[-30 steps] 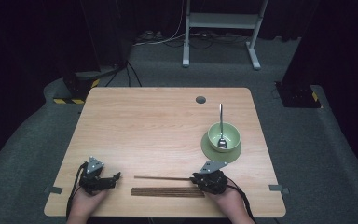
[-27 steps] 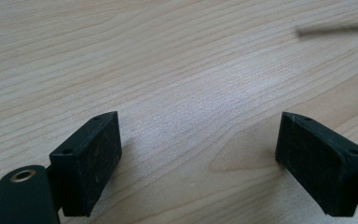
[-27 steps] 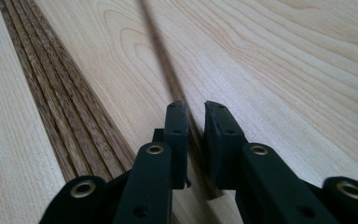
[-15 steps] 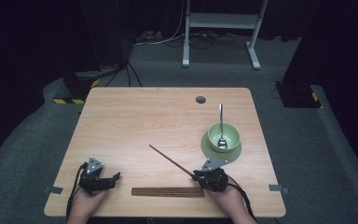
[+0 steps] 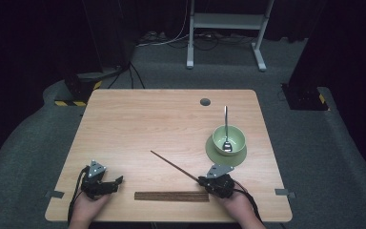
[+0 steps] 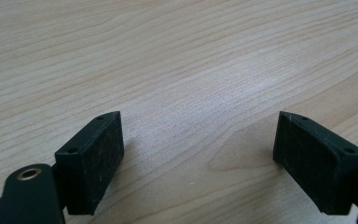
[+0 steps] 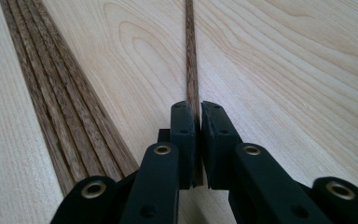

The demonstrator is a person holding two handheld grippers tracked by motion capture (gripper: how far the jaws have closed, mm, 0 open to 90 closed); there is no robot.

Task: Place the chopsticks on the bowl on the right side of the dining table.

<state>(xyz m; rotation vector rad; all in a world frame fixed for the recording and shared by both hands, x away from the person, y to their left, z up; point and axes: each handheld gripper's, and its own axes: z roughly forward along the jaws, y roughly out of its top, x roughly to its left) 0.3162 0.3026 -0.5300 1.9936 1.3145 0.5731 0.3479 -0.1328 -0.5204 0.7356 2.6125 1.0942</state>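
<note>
My right gripper (image 5: 201, 180) (image 7: 196, 116) is at the table's front right, shut on the near end of a single dark wooden chopstick (image 5: 174, 165) (image 7: 189, 60). Its jaws have just been closing tighter on the stick. The chopstick runs away from the jaws toward the table's middle, slanting left and back. A flat row of several more chopsticks (image 5: 171, 196) (image 7: 60, 102) lies along the front edge, just left of this gripper. My left gripper (image 5: 118, 181) (image 6: 198, 154) rests at the front left, jaws wide open over bare wood with nothing between them.
A green bowl (image 5: 238, 138) with a metal spoon (image 5: 226, 124) in it sits on a green plate (image 5: 214, 155) behind the right gripper. The wooden table (image 5: 147, 119) has a small round hole (image 5: 205, 101) near its back edge. Dark floor surrounds it.
The held chopstick has swung from lying level, pointing left, to slanting back and left toward the table's middle. Both hands have stayed in place.
</note>
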